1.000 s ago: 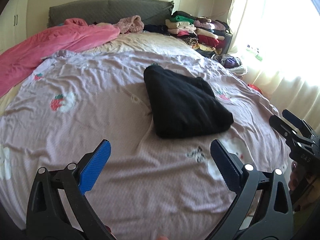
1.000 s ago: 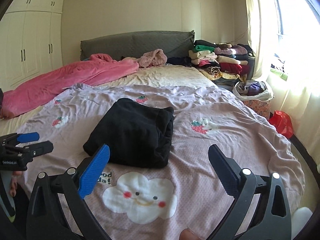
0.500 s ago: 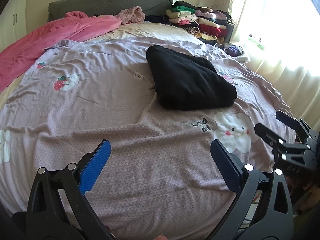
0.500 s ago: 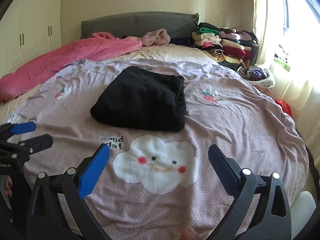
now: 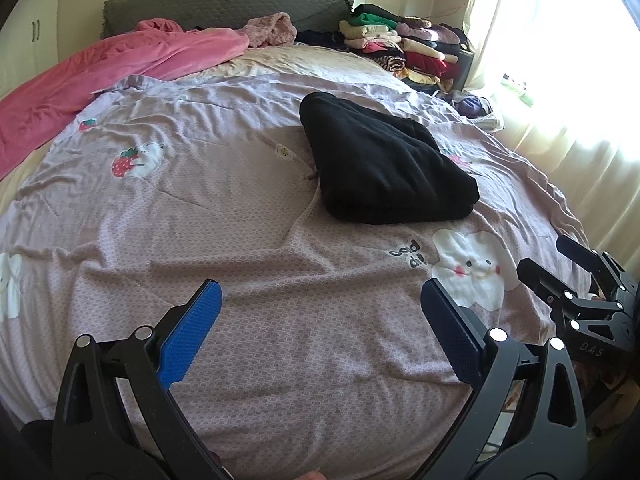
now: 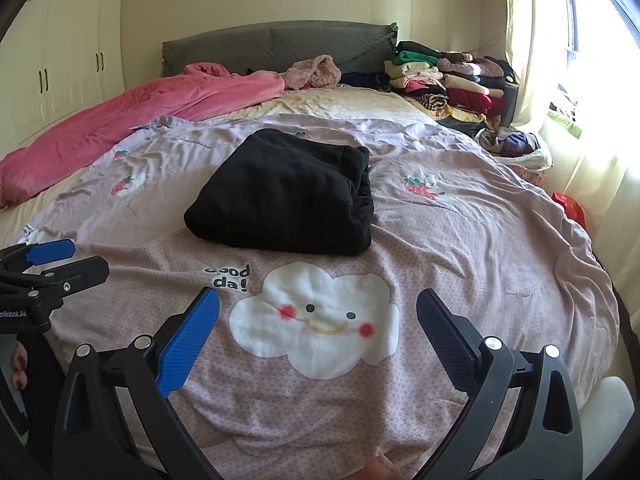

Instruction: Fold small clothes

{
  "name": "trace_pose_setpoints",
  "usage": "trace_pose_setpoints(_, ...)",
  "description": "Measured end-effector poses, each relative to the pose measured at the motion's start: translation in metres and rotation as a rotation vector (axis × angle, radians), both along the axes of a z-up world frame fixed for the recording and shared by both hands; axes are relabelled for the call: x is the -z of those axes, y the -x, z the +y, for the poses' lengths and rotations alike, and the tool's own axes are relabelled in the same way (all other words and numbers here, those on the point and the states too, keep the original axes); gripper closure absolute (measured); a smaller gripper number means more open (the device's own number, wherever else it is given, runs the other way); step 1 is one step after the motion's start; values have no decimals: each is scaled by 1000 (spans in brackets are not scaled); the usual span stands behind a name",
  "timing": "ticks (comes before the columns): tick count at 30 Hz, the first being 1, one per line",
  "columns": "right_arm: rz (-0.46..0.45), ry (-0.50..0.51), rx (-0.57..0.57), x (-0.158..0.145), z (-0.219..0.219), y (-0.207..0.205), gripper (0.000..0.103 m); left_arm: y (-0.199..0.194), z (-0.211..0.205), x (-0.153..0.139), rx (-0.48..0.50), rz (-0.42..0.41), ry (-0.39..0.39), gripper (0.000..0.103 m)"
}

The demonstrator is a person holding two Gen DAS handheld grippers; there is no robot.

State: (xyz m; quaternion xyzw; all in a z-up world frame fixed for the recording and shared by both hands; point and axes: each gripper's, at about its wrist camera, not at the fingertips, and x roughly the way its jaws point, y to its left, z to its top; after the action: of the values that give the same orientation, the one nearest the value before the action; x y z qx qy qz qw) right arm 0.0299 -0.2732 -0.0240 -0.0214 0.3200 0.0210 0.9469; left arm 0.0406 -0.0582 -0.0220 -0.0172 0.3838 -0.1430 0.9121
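Both grippers had drawn back toward the foot of the bed; the left gripper (image 5: 320, 328) and right gripper (image 6: 318, 328) hung spread wide, holding nothing. A folded black garment (image 6: 284, 200) (neatly squared) lay mid-bedspread (image 6: 460, 248), beyond the cloud print (image 6: 316, 320).

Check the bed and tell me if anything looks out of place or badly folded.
Nothing stands out. The black garment lies folded in a compact bundle on the lilac bedspread, clear of both open tools, left and right. The bedspread is only wrinkled.
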Motion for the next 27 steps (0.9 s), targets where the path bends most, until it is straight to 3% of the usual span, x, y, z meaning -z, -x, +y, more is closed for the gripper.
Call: trace_pose_setpoints(27, 36, -3, 12, 1, -1, 6, 5, -1, 1, 1, -7, 4, -10, 10)
